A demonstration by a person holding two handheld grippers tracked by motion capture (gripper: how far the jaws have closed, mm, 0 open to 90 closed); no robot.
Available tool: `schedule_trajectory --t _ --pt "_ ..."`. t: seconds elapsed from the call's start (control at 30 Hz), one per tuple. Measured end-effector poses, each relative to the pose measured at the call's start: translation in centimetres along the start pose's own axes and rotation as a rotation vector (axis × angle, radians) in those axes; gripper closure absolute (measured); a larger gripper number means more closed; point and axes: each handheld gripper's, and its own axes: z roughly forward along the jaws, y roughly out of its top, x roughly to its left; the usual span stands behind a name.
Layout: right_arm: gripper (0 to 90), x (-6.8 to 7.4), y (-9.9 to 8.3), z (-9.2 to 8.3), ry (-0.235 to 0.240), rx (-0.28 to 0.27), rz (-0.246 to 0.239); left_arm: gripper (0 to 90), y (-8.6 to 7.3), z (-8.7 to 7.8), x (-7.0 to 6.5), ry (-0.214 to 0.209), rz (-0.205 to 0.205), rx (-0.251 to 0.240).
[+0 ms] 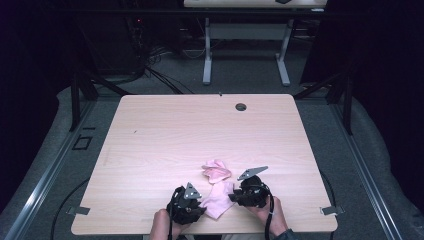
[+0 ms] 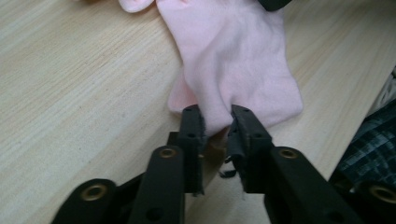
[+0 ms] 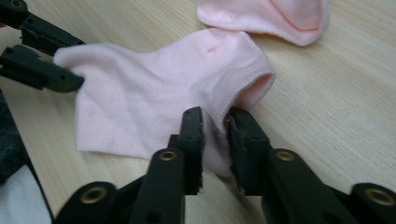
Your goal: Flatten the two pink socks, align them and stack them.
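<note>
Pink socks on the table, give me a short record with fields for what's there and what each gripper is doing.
surface: wooden table
held sock: pink sock, flat near the table's front edge
left gripper: jaws shut on the sock's toe end
right gripper: jaws shut on the sock's cuff end
second sock: crumpled, just beyond the held one

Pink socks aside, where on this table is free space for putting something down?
The table is bare left of the crumpled sock and behind it up to the cable hole. Crowded: near edge, left gripper and right gripper pinching the flat sock.
</note>
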Motion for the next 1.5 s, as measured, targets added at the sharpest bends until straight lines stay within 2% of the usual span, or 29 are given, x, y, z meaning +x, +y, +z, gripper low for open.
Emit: schedule_trajectory --t 0.07,0.23,0.3,0.37,0.4,0.5,0.57,0.63,0.73,0.83,0.87,0.9,1.0,1.1,1.23,1.33,1.43,1.5 --pt "86.6 0.1 -0.1 0.0 -0.004 -0.005 0.005 80.1 0.1 0.2 0.4 0.001 0.002 0.004" --pt "87.3 0.3 -0.8 -0.5 0.001 -0.004 0.059 80.6 0.9 0.4 1.8 0.021 0.01 0.003" --pt "82.6 1.0 -1.2 -0.5 0.002 0.0 0.056 79.0 1.2 0.6 2.4 0.031 0.021 0.011" --pt "70.4 1.6 -1.4 -0.9 0.002 0.016 0.036 73.6 1.5 0.6 3.0 0.044 0.012 0.011" --pt "67.9 1.7 -1.5 -1.1 0.0 0.011 0.026 71.1 1.5 0.4 3.2 0.047 0.003 0.002" --pt "62.8 1.2 -1.7 -2.9 0.018 -0.064 0.021 63.4 1.4 -0.8 3.4 0.06 -0.02 -0.033" --pt "60.8 0.7 -1.5 -4.2 0.004 -0.117 0.001 58.3 1.2 -1.6 3.3 0.07 -0.027 -0.054" --pt "59.9 0.2 -0.9 -5.0 -0.013 -0.139 -0.021 55.1 1.0 -2.4 2.9 0.073 -0.025 -0.075" --pt "60.5 -0.1 0.4 -4.6 -0.01 -0.146 -0.064 53.0 1.1 -2.9 1.7 0.057 -0.006 -0.107" --pt "66.5 -0.4 1.4 -2.8 0.001 -0.089 -0.089 51.8 1.4 -2.4 -0.1 0.029 0.037 -0.108" --pt "70.2 -0.5 1.5 -2.0 -0.01 -0.066 -0.089 51.5 1.5 -1.9 -0.7 0.036 0.058 -0.099" --pt "73.2 -0.6 1.5 -1.4 -0.025 -0.041 -0.093 51.2 1.7 -1.3 -1.3 0.041 0.089 -0.077" --pt "80.6 -0.8 1.0 -0.3 -0.04 -0.007 -0.081 51.1 2.0 0.3 -2.4 0.032 0.137 -0.031" --pt "83.5 -0.7 0.3 -0.2 -0.056 -0.005 -0.075 51.1 2.2 1.3 -2.5 0.032 0.158 0.003" --pt "83.4 -0.9 -0.4 -0.5 -0.043 -0.024 -0.043 54.0 2.1 1.8 -1.9 0.023 0.15 0.024" --pt "76.1 -1.0 -0.7 -0.6 -0.03 -0.036 -0.04 60.8 2.1 1.8 -1.7 0.031 0.157 0.025" --pt "69.2 -0.9 -0.9 -1.1 -0.034 -0.055 -0.065 67.5 2.1 1.8 -1.5 0.039 0.167 0.025" --pt "67.8 -0.9 -1.3 -1.6 -0.025 -0.083 -0.071 73.0 2.0 1.8 -1.4 0.049 0.18 0.02"
